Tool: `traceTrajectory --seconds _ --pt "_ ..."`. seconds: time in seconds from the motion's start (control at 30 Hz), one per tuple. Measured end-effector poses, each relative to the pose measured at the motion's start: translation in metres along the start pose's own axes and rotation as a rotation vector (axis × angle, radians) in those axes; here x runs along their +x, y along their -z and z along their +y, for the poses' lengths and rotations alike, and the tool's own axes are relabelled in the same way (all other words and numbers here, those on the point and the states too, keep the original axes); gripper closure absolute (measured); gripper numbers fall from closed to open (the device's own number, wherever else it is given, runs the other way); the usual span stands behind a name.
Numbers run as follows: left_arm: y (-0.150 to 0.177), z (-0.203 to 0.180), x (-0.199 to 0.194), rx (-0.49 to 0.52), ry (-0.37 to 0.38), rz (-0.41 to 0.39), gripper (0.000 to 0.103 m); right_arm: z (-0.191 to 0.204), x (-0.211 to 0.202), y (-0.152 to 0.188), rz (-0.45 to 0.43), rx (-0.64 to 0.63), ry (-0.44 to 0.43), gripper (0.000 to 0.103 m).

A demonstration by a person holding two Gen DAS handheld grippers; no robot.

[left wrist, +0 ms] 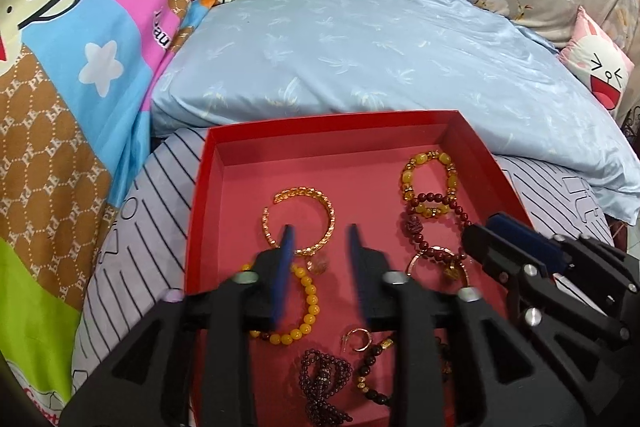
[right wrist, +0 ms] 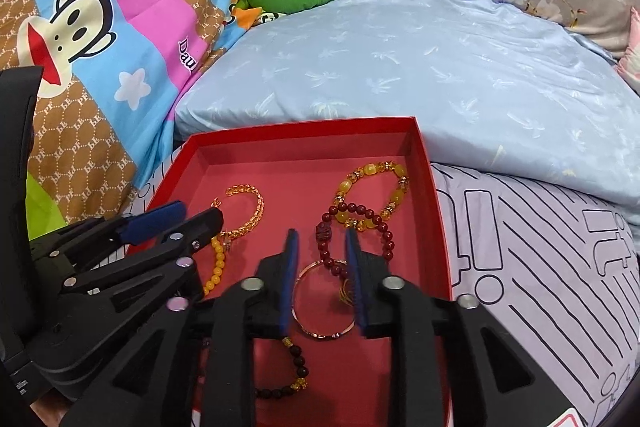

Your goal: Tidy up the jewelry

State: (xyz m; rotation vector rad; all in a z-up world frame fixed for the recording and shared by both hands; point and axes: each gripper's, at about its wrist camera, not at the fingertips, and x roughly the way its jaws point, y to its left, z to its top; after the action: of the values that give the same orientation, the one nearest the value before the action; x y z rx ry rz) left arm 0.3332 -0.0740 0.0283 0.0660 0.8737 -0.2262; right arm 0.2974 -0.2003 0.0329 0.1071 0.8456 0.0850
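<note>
A: Over the red box [left wrist: 486, 151] on the bed, what shows, left to right?

B: Left tongs [left wrist: 320, 233] stand partly apart, empty, above a gold cuff bangle [left wrist: 329, 205] and a yellow bead bracelet [left wrist: 310, 301]. Right tongs [right wrist: 319, 237] are also partly apart, gripping nothing, their blue pads either side of a thin rose-gold bangle [right wrist: 308, 330]. A dark red bead bracelet [right wrist: 362, 213] and a yellow one [right wrist: 394, 193] lie beyond.

A: All inside?

B: Yes.
</note>
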Motion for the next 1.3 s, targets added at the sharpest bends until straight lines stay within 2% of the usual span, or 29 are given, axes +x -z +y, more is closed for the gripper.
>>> traceTrajectory --seconds 0.37,0.8,1.0,1.07,1.17,1.3 --pt "0.02 -0.003 -0.031 0.005 -0.026 -0.014 0.067 0.012 -0.037 0.02 -0.028 -0.024 0.05 0.075" --pt "0.066 -0.008 -0.077 -0.019 -0.056 -0.005 0.065 0.023 -0.083 0.07 -0.032 -0.001 0.088 0.072" --pt "0.086 -0.011 -0.088 -0.028 -0.066 0.004 0.057 0.022 -0.093 0.087 -0.023 0.009 0.105 0.069" --pt "0.091 -0.012 -0.09 -0.029 -0.078 0.006 0.051 0.02 -0.095 0.092 -0.021 0.014 0.11 0.068" --pt "0.099 -0.011 -0.094 -0.032 -0.095 0.008 0.044 0.018 -0.098 0.098 -0.015 0.025 0.116 0.063" --pt "0.105 -0.008 -0.095 -0.042 -0.118 0.015 0.035 0.014 -0.101 0.105 -0.018 0.03 0.139 0.05"
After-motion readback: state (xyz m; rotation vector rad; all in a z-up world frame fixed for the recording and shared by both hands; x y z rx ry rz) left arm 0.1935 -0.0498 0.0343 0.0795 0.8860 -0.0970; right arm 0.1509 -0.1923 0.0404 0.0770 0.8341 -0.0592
